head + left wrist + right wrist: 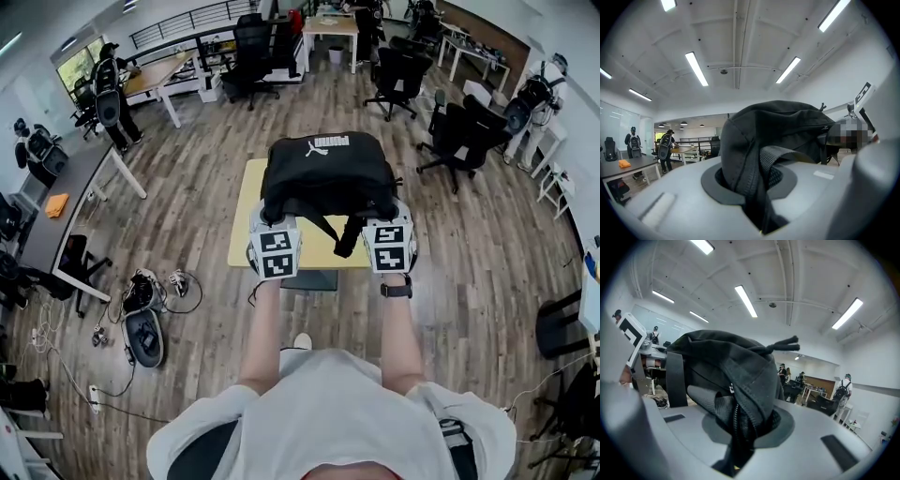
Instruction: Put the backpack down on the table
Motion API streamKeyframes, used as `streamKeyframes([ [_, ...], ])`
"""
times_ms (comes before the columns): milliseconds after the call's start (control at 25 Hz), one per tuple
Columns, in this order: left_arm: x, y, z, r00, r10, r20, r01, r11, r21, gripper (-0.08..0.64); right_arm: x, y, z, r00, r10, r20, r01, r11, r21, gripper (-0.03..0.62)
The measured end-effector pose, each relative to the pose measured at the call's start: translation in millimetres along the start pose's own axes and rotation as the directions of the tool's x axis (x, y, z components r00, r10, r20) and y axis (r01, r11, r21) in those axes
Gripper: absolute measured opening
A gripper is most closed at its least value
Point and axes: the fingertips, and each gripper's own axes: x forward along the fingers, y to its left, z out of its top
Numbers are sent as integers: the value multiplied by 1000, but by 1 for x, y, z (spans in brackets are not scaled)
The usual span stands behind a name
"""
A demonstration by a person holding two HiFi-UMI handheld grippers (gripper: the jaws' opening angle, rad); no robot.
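A black backpack (323, 173) with a white logo hangs over the small yellow table (242, 225), held up from its near side by both grippers. My left gripper (274, 225) is shut on a fold of fabric and a webbing strap at the bag's left side (787, 126); the cloth fills the gap between its jaws (757, 206). My right gripper (382, 223) is shut on the zippered edge at the bag's right side (726, 362), pinched between its jaws (738, 446). A loose strap dangles between the two grippers. The bag's underside is hidden, so I cannot tell whether it touches the table.
Black office chairs (455, 131) stand to the right and behind the table. A grey desk (66, 202) runs along the left. Cables and gear (141, 314) lie on the wooden floor at the near left. A person with a backpack (111, 94) stands at a far desk.
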Motion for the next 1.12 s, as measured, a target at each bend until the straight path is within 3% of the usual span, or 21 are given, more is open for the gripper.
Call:
streamKeyframes([
  [320, 84, 62, -6, 999, -32, -14, 32, 999, -23, 74, 98, 12, 20, 999, -23, -26, 23, 1000, 12, 46],
  [480, 123, 90, -4, 1000, -11, -22, 9, 996, -94, 72, 143, 14, 34, 998, -51, -32, 51, 999, -13, 46],
  [680, 159, 97, -27, 999, -32, -36, 27, 991, -133, 72, 180, 14, 15, 995, -58, -77, 59, 998, 2, 46],
  [880, 198, 105, -52, 992, -68, -102, 51, 986, -160, 74, 213, 15, 0, 989, -46, -142, 45, 999, -12, 49],
  [1120, 250, 122, -44, 999, 11, -53, -17, 992, -127, 74, 277, -1, 5, 994, -27, -103, 30, 999, 29, 51],
])
